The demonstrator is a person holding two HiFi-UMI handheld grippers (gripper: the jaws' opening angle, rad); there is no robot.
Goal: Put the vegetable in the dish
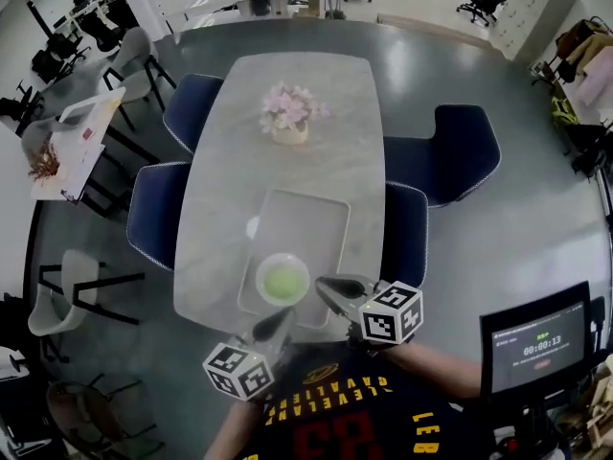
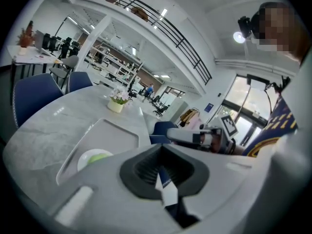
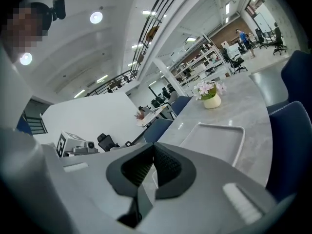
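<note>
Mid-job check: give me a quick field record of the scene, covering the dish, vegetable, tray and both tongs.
vegetable: green, already lying in the dish
dish: white, on the near end of the tray
tray: grey, flat on the table
flower pot: on the table beyond the tray
left tongs: shut, empty, at the table's near edge
right tongs: shut, empty, just right of the dish, apart from it
</note>
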